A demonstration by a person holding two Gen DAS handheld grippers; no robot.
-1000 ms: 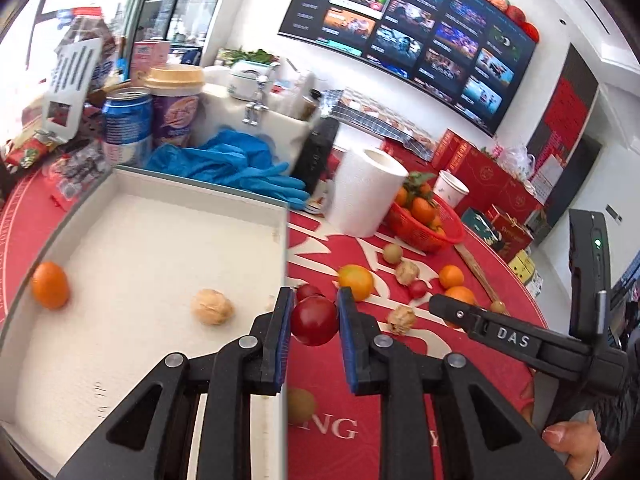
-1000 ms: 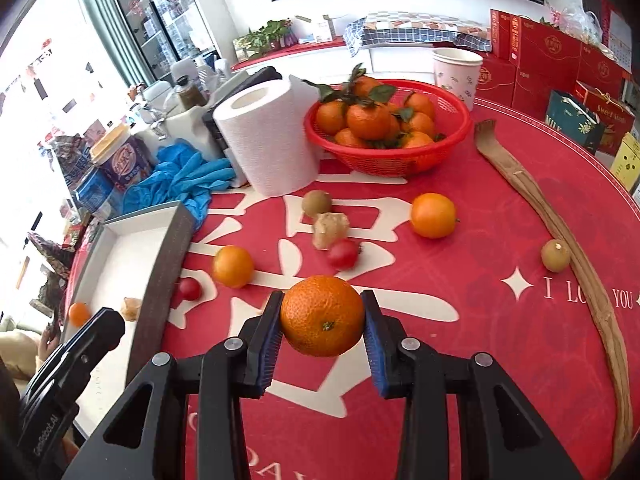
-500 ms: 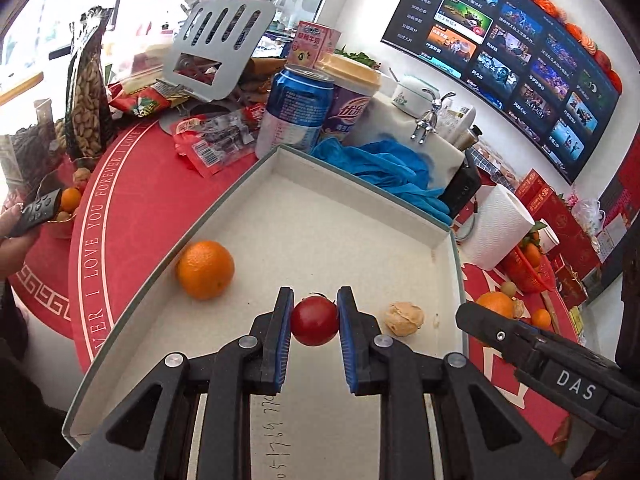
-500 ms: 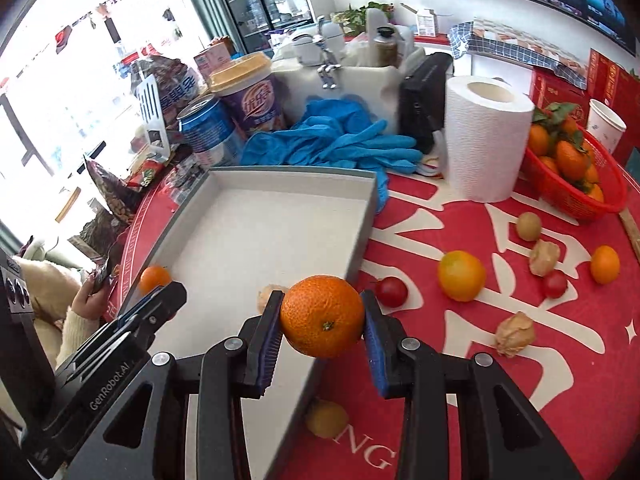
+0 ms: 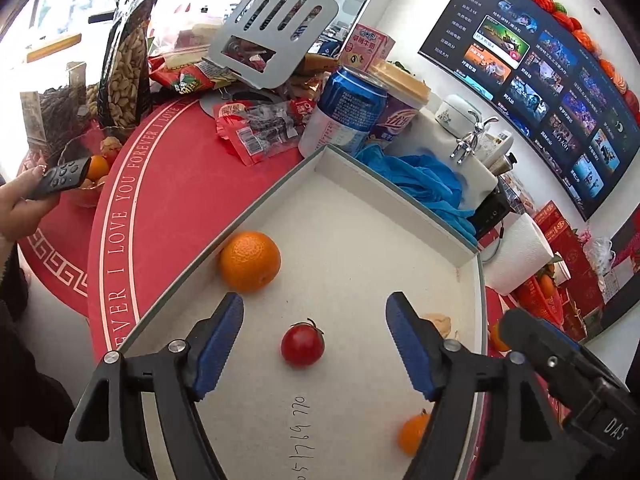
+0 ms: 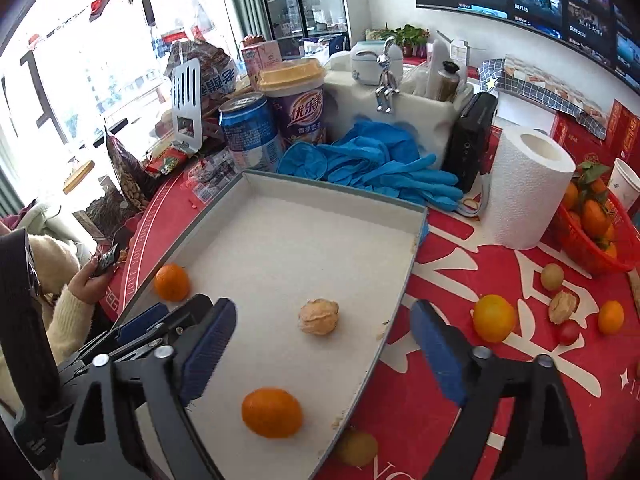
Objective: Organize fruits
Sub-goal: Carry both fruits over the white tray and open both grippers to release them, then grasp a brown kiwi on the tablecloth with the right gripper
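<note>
Surface (image 6: 520, 360) is round, red cloth with white print; rim text reads "I LOVE YOU FOREVER".

Tray (image 6: 332, 194): big shallow box, pale inside, grey rim, sitting at the surface's left side. Handwritten digits on its floor near the left tool, partly cut off by the frame edge. Contents:
- orange (image 5: 249, 261), large, dimpled skin, touching the tray's left wall
- second orange (image 6: 271, 412), near the tray's front right edge, just in front of the right tool
- husked fruit (image 6: 319, 316), tan and papery, mid-tray toward the right edge
- cherry tomato (image 5: 302, 345), glossy red, green stem up, on the tray floor between the left tool's fingers, touching neither

Red basket (image 6: 600, 256) at the surface's right edge, piled with leafy tangerines.

Loose fruit on the red cloth right of the tray: yellow-orange citrus (image 6: 493, 318), small orange (image 6: 611, 317), another husked fruit, a small red tomato, a brownish round fruit.

Behind the tray's far edge: paper towel roll (image 6: 528, 188), blue gloves (image 6: 384, 164), blue can (image 6: 250, 136), purple cup (image 6: 298, 100) with Chinese print.

Left tool (image 5: 315, 340): fingers spread wide, nothing held. Right tool (image 6: 322, 352): fingers spread wide, nothing held, hovering over the tray's right edge. "DAS" printed on the right tool body in the left wrist view.
</note>
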